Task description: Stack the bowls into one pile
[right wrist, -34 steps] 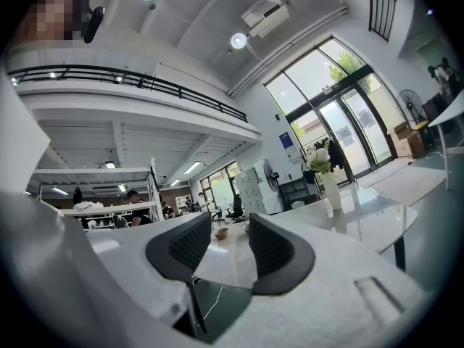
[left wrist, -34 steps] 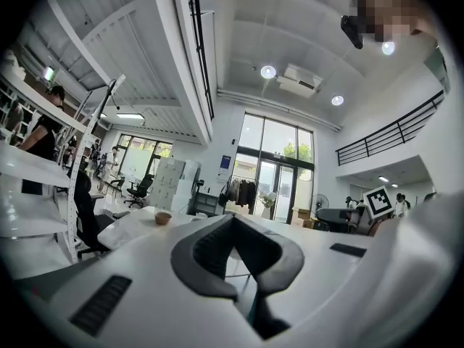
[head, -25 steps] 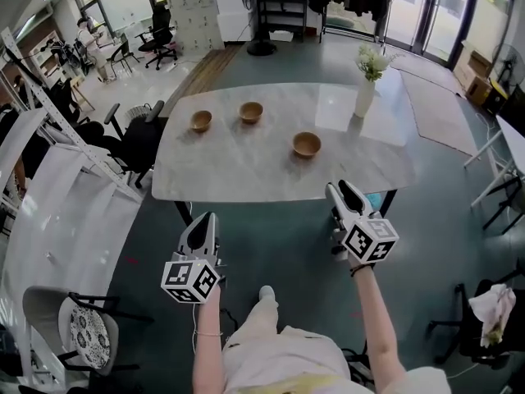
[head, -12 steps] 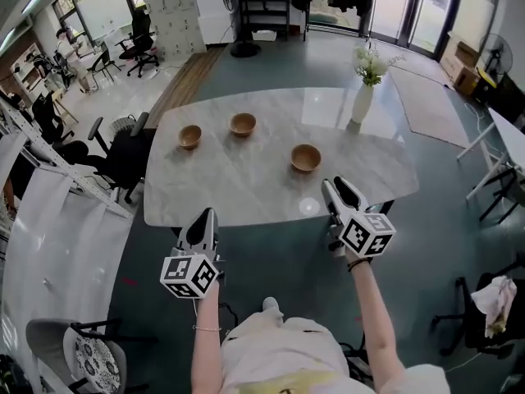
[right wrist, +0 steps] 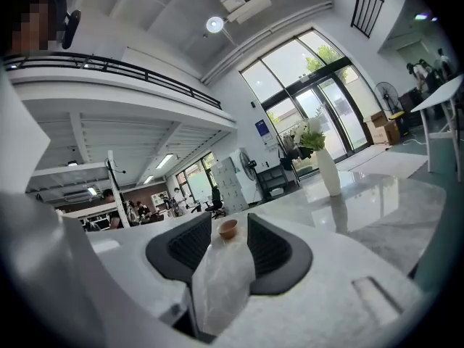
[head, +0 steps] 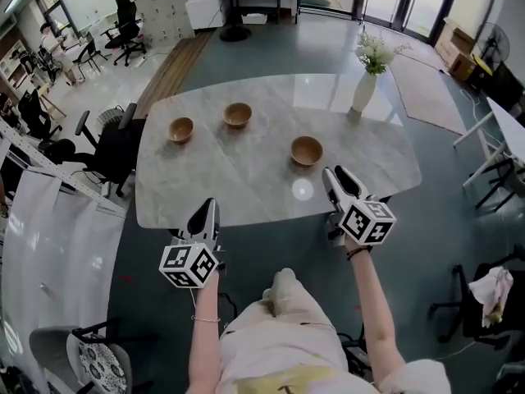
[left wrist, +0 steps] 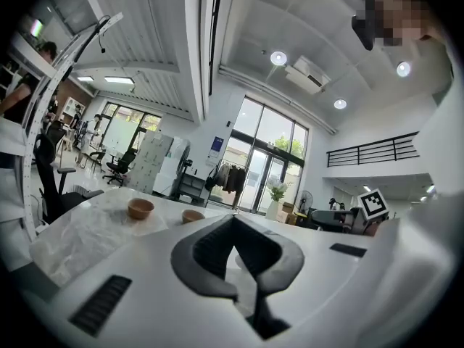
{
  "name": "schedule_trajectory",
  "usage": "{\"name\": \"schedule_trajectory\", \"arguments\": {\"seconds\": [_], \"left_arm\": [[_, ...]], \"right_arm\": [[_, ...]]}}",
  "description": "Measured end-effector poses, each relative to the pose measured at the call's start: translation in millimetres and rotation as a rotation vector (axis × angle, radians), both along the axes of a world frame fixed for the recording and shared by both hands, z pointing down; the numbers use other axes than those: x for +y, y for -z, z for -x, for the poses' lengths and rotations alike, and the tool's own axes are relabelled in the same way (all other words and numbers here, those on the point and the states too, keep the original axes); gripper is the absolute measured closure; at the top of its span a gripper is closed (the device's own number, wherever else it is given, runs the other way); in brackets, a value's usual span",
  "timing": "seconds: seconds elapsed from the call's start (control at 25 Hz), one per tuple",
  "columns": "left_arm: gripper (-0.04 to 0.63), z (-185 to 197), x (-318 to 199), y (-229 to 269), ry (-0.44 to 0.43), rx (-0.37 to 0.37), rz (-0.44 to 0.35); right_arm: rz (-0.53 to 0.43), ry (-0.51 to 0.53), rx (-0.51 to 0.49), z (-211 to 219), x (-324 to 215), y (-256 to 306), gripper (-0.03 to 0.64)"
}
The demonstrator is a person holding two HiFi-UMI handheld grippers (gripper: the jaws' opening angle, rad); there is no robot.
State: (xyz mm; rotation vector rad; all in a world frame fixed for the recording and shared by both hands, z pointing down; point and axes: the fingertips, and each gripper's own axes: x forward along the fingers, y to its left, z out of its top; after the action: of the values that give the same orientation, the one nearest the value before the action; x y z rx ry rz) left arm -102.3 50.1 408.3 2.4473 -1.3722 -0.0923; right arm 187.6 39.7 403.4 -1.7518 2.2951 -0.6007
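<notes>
Closed tip to tip on nothing: left gripper, held at the near edge of the white marble table. Same story from its own camera, dark jaws meeting in a point with only tabletop beyond. Spread wide and likewise empty: right gripper, also at the near edge, further right. Between its jaws, seen from its own camera, just bare marble and one small wooden bowl far off, which of the three impossible to tell.

Three wooden bowls on the table, all upright, all empty, none inside another. Near bowl: right of centre, closest to the right gripper yet clear of its tips. Middle bowl: further back and to the left, well apart from the near bowl. Left bowl: towards the left end, near the middle bowl but not touching it.

White vase: upright at the far right of the tabletop, well apart from every bowl, filled with a spray of white flowers on green stems. Black office chairs drawn up by the table's left end.
</notes>
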Motion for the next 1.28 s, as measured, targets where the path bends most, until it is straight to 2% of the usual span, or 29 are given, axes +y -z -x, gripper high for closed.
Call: {"name": "schedule_trajectory", "arguments": {"seconds": [0.68, 1.0, 1.28], "left_arm": [[0.595, -13.7, -104.9, -59.9, 0.007, 0.008, 0.166], [0.595, -39.8, -146.8, -86.9, -0.050, 0.010, 0.286], [0.596, -57.3, -167.2, -107.0, -0.074, -0.003, 0.352]], "right_arm": [[0.172, -0.013, 0.036, -30.9, -114.4, -63.3, 0.469], [0.302, 0.036, 0.171, -48.2, -157.7, -100.1, 0.469], [0.405, 0.093, 0.197, -55.7, -179.8, -129.3, 0.469]]}}
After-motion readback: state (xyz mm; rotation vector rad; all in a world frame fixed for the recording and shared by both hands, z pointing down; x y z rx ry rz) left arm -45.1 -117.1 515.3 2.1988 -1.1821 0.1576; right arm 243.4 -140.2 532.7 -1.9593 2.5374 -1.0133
